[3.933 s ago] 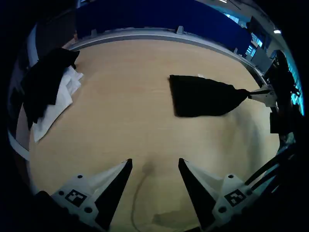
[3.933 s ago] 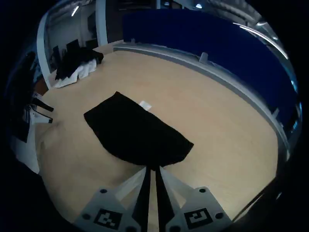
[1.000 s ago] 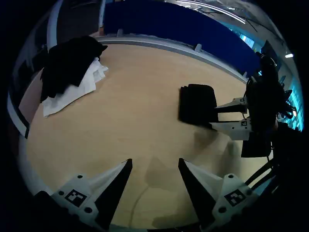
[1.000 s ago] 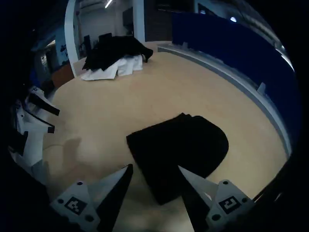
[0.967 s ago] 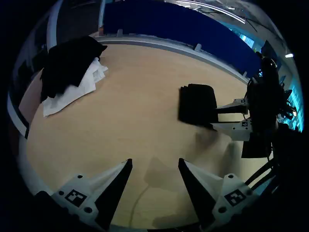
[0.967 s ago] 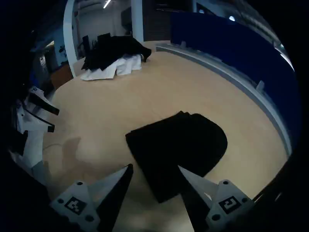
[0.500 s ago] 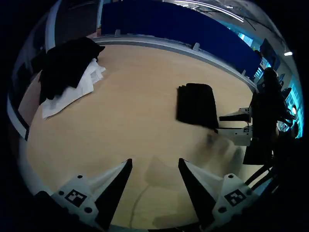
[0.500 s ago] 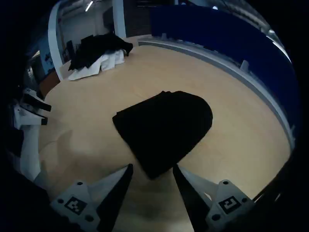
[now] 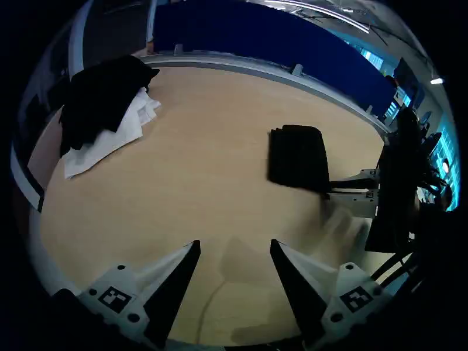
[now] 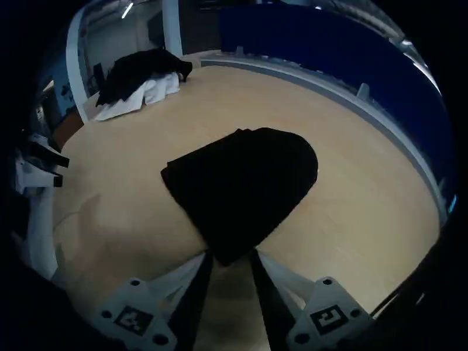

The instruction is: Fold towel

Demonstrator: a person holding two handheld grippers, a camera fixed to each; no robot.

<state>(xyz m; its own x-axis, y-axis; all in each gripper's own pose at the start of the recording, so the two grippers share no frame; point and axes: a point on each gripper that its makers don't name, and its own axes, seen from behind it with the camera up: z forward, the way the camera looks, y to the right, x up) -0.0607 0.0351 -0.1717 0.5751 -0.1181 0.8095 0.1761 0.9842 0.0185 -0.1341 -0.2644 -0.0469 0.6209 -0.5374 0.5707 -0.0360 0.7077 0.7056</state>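
Taking the near corner of the folded black towel (image 10: 243, 181) for another fold

In the right gripper view the towel lies flat mid-table, its near corner pointing to 6 o'clock between the fingers of the right gripper (image 10: 230, 254), drawn narrow about it; whether both press the cloth I cannot tell. The left gripper (image 9: 234, 245) hangs over the wooden table (image 9: 193, 175), jaws wide apart and empty, the towel at its 2 o'clock and a heap of black and white cloths (image 9: 99, 117) at 10 o'clock. Next, I judge, a firm pinch on that corner, then a lift and carry toward 12 o'clock onto the far edge
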